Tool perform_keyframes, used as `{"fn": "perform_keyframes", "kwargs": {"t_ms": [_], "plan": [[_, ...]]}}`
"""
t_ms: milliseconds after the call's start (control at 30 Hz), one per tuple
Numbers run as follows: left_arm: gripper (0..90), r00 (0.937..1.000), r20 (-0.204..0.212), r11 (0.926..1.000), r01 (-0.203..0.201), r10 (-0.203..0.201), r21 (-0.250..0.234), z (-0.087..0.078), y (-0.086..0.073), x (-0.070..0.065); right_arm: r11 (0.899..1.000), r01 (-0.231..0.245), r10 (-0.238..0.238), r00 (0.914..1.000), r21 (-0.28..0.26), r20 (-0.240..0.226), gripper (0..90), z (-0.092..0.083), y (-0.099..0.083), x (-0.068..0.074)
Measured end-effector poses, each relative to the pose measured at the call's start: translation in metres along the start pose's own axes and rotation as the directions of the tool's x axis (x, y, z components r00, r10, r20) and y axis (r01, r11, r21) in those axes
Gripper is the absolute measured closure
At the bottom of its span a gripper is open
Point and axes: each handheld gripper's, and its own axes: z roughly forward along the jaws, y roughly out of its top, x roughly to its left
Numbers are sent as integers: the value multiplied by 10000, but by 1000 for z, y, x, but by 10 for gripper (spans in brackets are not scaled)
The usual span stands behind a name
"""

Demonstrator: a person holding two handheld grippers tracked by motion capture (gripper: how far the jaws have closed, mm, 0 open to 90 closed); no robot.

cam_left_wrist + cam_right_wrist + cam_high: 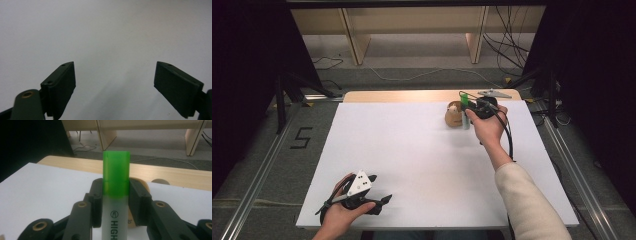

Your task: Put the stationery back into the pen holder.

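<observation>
My right gripper [469, 107] was out at the far right of the bench [427, 170], and its fingers [96, 202] were clamped on a highlighter [115, 195], one pad against each side of the barrel just where the translucent green cap met the pale body. In the right gripper view the highlighter rose between the fingers cap upward, with black lettering reading "HIGH" running along the body. From the high view the green cap [464, 99] showed just above my right hand [486, 126], and a small rounded wooden holder [454, 115] stood on the white surface just beside the highlighter, to its left; whether the two touched I could not tell. In the right gripper view part of that wooden holder [147, 187] peeked out behind the right finger. My left gripper [379, 202] rested near the front left edge of the bench, well apart from the highlighter, held in my left hand [343, 215] with its grey three-cornered plate on top. Its fingers [60, 87] stood spread wide with nothing between them, over bare white bench [112, 37].
</observation>
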Motion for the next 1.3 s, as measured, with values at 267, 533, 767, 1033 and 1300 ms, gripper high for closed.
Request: {"fn": "perform_keyframes", "kwargs": {"t_ms": [267,533,767,1033,1300], "plan": [[174,10000,13,10000,14,-14,-6,0,0,0,9999,-84,85,9999,-63,109,671,5,1,-4],[174,10000,11,10000,11,-11,-10,0,0,0,9999,-27,30,9997,-140,231,671,9,5,-6],[174,10000,6,10000,1,-1,-8,0,0,0,9996,-42,48,9997,-276,236,670,13,8,-6],[174,10000,7,10000,5,-5,-6,0,0,0,9993,-60,71,9995,-370,299,671,17,13,-8],[174,10000,3,10000,2,-2,-18,0,0,0,9989,-140,154,9994,-456,318,670,20,18,-11]]}}
